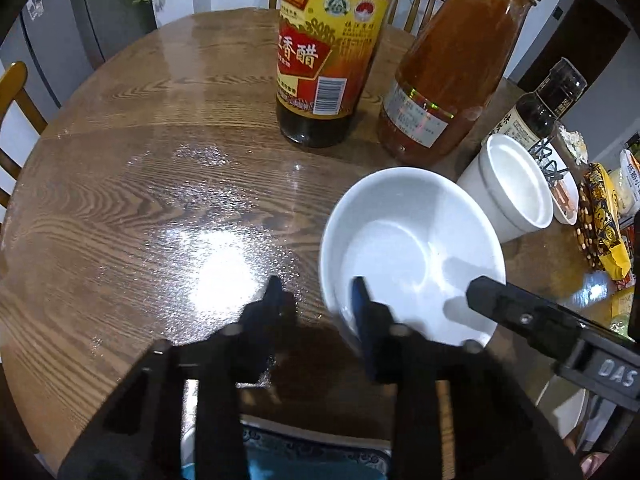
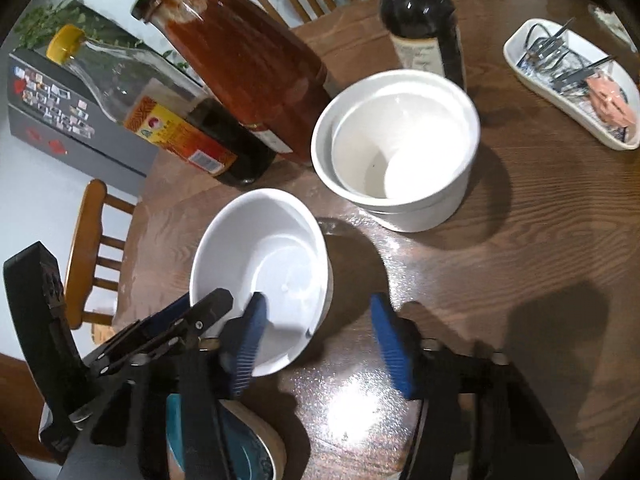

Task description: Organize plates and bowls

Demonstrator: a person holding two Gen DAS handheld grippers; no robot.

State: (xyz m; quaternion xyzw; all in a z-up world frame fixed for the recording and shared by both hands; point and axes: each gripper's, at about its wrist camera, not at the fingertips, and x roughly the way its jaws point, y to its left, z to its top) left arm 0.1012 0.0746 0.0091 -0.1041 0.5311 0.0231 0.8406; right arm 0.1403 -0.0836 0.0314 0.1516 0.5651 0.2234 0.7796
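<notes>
Straddling the bowl wall (left wrist view): the left gripper point(image 1: 320, 296), one finger inside the white bowl point(image 1: 408, 240) and one outside its near-left rim. A strip of table point(image 1: 140, 200) shows between the outer finger and the wall, so the jaws are narrowed but not clamped.
Bowl's place: upright on the table, in front of the vinegar bottle point(image 1: 320, 60) and the red sauce jar point(image 1: 452, 72).
Opposite rim: a black finger of the right gripper point(image 1: 504, 304) reaches into the bowl; its other finger is out of frame.
Only here: a yellow snack packet point(image 1: 604, 220) at the right edge, and a blue-patterned plate point(image 1: 312, 456) under the gripper at the bottom of the frame.
Right gripper (right wrist view): released and wide point(image 2: 320, 340), with the left blue pad inside the bowl point(image 2: 260, 248) and the right pad well clear of the wall, over bare wood.
Left gripper from this side: it comes in at the lower left, its tip over the rim point(image 2: 208, 308). Contact cannot be told.
Nested white cups point(image 2: 400, 148): one sits inside the other. They stand apart from the bowl, whereas the left view overlaps them.
Only here: a white dish point(image 2: 600, 128) holding metal utensils, a dark bottle point(image 2: 420, 28), and a grey fridge point(image 2: 60, 112) with magnets.
</notes>
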